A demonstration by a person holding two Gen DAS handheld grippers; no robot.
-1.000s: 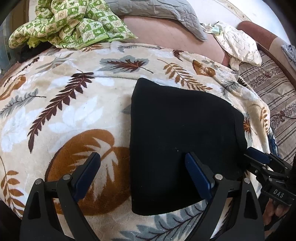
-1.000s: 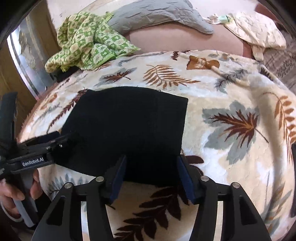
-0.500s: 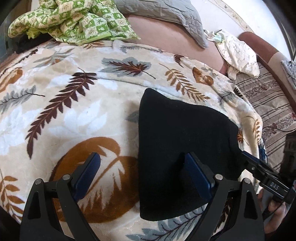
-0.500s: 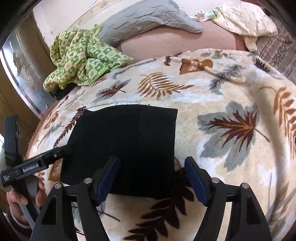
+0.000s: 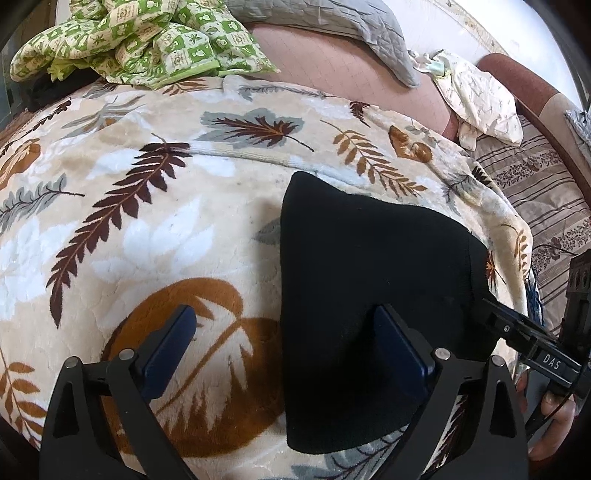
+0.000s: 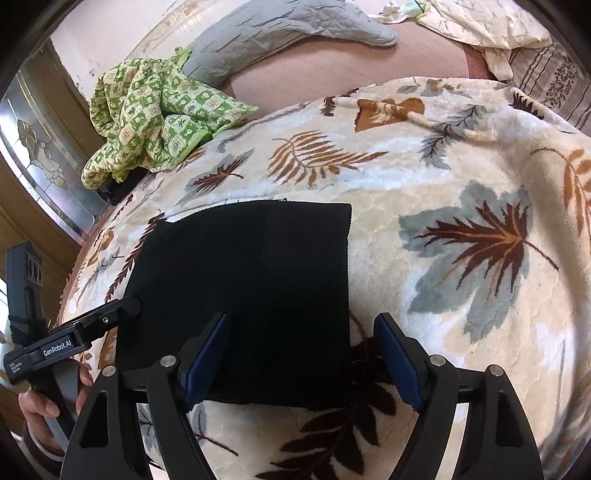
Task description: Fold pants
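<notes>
Already the black pants (image 6: 243,295) lie folded into a compact dark rectangle on the leaf-patterned blanket (image 6: 461,155) spread over the bed, flat and smooth as far as the dark cloth lets me judge. Both grippers hover at the near edge with nothing in them. The right gripper (image 6: 303,363) has its fingers spread apart, its left finger over the cloth and the other over bare blanket just past the pants' right edge, so that edge runs between them. The left gripper (image 5: 284,354) is likewise wide open, straddling the pants' left edge: its right finger is above the fabric, its left finger above the brown leaf.

From either hand the bundle lies straight ahead, its longer side seeming to run away from the person toward the green checked cloth (image 6: 155,110) and grey quilt (image 6: 288,26) at the far side. Each hand is about equally near its own side, so I'd guess any last fold or tidy would take both corners together.
</notes>
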